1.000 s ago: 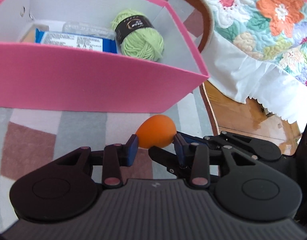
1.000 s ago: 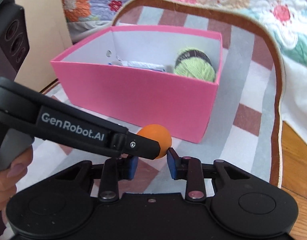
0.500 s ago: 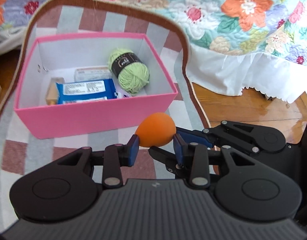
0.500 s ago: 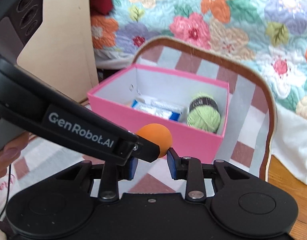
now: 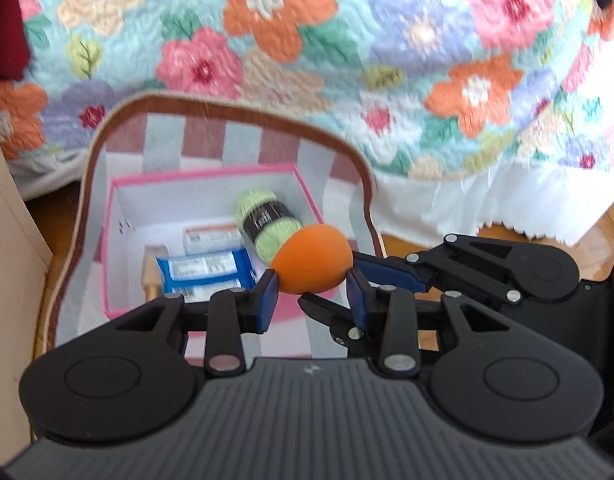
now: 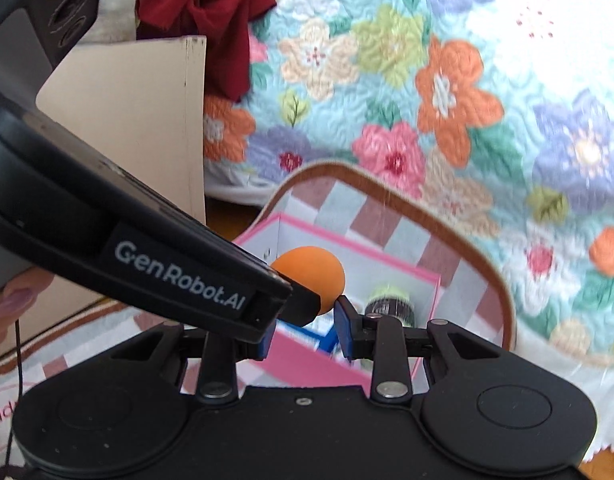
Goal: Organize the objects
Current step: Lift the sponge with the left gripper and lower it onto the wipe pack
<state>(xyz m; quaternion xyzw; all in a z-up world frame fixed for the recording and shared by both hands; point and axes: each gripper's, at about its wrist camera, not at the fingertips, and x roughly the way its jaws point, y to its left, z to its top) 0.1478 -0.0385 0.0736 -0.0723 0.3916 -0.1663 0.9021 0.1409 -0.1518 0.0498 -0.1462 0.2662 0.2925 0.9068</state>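
Now both tools, left tool (image 5: 310, 294) and right tool (image 6: 301, 330), pinch the orange egg (image 5: 312, 259); ease it level over the pink box (image 5: 107, 248) before letting go.

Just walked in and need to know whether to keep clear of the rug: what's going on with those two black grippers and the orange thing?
A person holds a gripper in each hand. The left gripper and the right gripper are both shut on one orange egg-shaped sponge, held in the air in front of the pink box on the striped rug. Green yarn and a blue packet already lie in the box; the sponge is not yet in.
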